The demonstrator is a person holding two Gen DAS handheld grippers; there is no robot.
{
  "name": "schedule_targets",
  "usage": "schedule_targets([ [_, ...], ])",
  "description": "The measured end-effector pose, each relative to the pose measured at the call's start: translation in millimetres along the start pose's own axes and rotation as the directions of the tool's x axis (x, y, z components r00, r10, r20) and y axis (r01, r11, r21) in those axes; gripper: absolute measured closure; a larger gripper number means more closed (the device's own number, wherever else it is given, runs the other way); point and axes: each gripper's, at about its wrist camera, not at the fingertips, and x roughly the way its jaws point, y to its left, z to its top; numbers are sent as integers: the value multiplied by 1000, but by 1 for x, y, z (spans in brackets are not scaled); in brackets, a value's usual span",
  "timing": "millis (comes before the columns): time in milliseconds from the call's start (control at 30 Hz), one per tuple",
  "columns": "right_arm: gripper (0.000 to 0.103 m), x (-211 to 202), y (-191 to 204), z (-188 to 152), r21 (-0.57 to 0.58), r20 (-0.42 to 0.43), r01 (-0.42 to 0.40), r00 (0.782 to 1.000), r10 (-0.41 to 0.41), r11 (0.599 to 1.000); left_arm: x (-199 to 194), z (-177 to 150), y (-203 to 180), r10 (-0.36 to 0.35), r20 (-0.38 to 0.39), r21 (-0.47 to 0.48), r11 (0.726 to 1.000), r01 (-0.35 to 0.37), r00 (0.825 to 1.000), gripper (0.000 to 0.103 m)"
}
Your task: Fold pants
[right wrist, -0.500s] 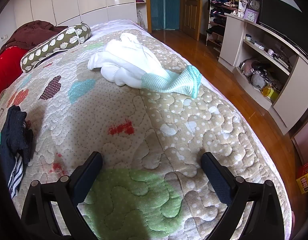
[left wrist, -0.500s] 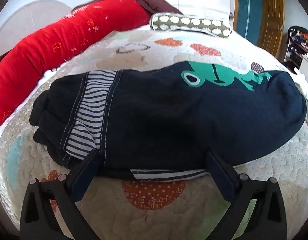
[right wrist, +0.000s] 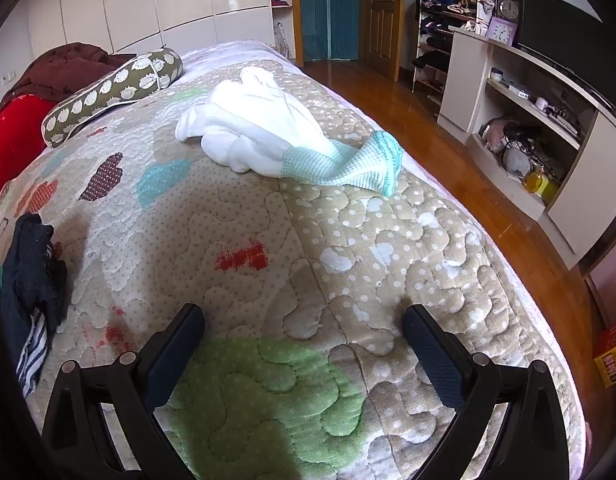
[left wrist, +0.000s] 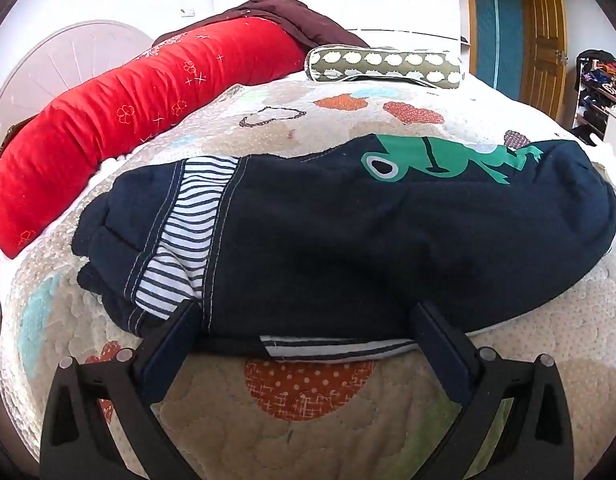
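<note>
In the left wrist view, the folded navy cotton pants with striped lining and a green frog print lay on the quilted patchwork bedspread, below a long red bolster. The left gripper was spread wide, its fingertips at the pants' near edge, perhaps touching it, gripping nothing.

In the right wrist view, the right gripper hung released over bare quilt. The pants showed at the left edge, well apart from a crumpled white garment with a mint knitted cuff.

Folded navy pants lie on quilt, left gripper spread
</note>
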Motion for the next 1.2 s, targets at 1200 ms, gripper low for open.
schedule_targets([
  [1200, 1, 0, 6, 5, -4, -12, 14, 1000, -14, 1000, -3, -4, -5, 35, -5, 35, 999, -35, 999, 0],
])
